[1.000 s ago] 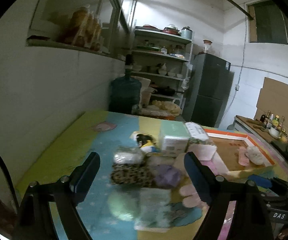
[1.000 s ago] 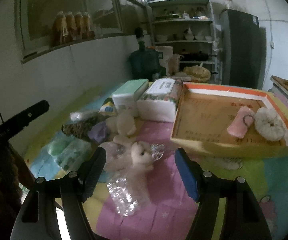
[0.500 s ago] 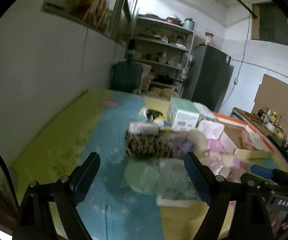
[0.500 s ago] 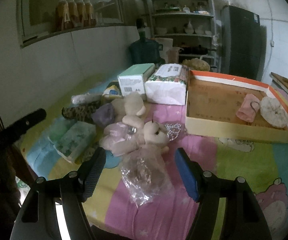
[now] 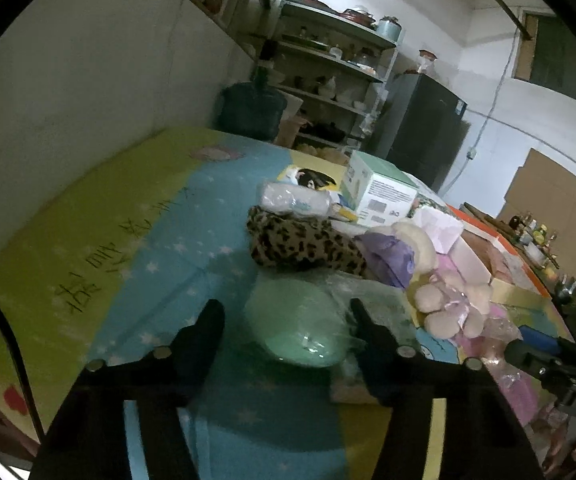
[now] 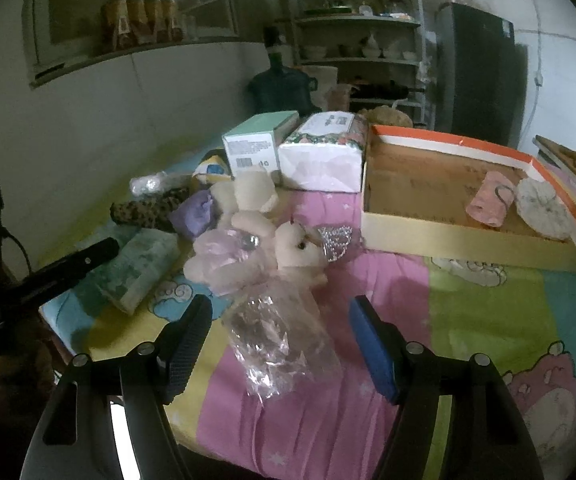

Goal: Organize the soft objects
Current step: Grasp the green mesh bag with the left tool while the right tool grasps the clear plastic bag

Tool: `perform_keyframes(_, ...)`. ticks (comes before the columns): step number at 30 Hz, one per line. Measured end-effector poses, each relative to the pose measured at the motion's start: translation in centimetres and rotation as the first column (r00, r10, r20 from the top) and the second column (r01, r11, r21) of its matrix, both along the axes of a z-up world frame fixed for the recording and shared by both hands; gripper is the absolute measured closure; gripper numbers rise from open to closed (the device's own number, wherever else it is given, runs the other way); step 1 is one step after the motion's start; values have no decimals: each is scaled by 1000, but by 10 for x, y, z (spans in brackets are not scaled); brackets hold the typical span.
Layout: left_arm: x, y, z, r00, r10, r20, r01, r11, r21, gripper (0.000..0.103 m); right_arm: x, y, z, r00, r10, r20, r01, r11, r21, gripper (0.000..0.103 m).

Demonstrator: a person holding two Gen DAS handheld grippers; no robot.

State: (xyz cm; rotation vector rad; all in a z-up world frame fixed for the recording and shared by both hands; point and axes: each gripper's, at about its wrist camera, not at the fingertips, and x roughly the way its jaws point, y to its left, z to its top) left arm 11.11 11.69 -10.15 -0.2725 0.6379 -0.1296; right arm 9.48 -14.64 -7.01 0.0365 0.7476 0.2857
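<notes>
Lowered, left gripper [image 5: 288, 316] fingers closing around blurry green pouch [image 5: 297, 326]; right gripper [image 6: 280, 320] open.

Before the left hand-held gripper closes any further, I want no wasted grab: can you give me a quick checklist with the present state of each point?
1. Target between the jaws: the green pouch sits between the closing jaws of the left hand-held gripper. Ok.
2. Pads pressing on it: one finger overlaps its edge, the other stands clear. Cannot tell.
3. Only one item caught: the green patterned pack lies right beside the pouch. Cannot tell.
4. Cardboard tray has room: only a pink item and a white round item inside. Ok.
5. Right hand-held gripper is out of the way: open over the bagged plush toy. Ok.
</notes>
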Motion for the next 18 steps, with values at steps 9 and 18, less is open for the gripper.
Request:
perform_keyframes(9,-4,-1,-1,1000,-12,22,12,1000,-5,56,-2,1,-5,1000,14,-17,-14,1000,0,30)
perform_keyframes(18,-3,0,-1,1000,-11,22,11,1000,-6,57,0,4,-12,999,14,-30,-15,999,-33,30)
